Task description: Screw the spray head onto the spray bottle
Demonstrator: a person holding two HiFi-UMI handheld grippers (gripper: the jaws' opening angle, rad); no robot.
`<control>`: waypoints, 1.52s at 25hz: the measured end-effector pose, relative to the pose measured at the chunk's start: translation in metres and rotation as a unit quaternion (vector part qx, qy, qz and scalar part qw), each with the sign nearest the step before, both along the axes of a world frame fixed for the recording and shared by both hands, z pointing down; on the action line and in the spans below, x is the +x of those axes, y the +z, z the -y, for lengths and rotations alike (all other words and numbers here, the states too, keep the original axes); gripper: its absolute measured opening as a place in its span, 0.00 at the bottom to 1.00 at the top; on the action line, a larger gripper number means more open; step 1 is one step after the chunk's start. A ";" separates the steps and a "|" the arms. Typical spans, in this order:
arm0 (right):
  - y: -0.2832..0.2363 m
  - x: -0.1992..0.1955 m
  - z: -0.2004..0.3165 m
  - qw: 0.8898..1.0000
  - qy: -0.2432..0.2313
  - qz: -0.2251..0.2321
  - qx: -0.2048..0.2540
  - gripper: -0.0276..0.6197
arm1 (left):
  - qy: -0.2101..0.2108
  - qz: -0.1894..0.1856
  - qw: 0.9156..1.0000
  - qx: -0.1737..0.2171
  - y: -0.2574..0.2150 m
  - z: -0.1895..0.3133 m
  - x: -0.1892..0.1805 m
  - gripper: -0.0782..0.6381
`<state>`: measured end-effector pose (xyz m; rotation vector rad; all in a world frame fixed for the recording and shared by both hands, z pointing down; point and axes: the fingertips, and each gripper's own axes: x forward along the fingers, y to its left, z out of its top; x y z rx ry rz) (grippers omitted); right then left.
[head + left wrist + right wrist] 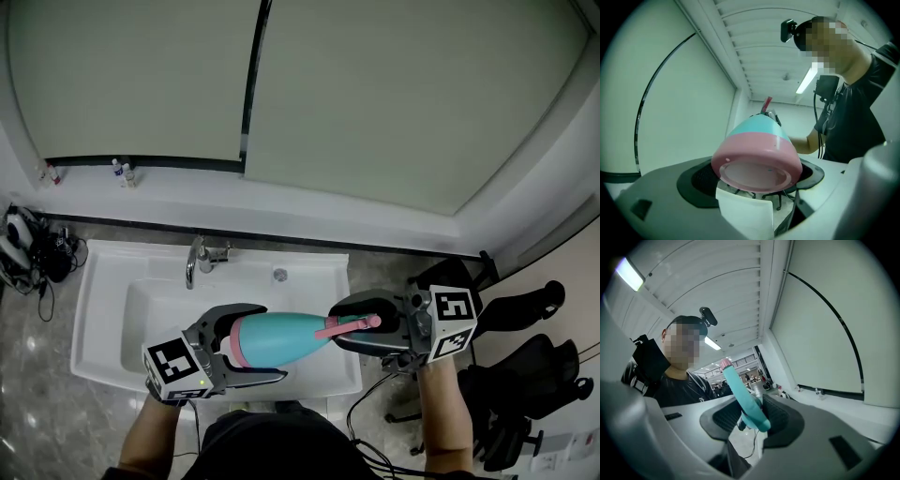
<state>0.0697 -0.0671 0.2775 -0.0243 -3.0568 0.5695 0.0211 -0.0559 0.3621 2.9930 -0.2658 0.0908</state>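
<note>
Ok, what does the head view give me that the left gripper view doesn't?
Head view only: the sink, its faucet, and the right tongs shut on the spray head. Left gripper view only: the pink underside and a ceiling light. Both: the spray bottle gripped in the left tongs.

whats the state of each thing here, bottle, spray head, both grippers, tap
teal and pink plastic spray bottle: lying level, above the white sink
teal spray head with pink trigger: at the bottle's neck, tightness unclear
left gripper: shut on the bottle's base
right gripper: shut on the spray head
chrome tap: no water seen running
</note>
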 end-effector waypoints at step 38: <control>0.006 -0.036 -0.059 0.999 0.034 -0.008 0.031 0.24 | 0.000 -0.016 1.000 -0.023 0.026 -0.063 -0.031 0.74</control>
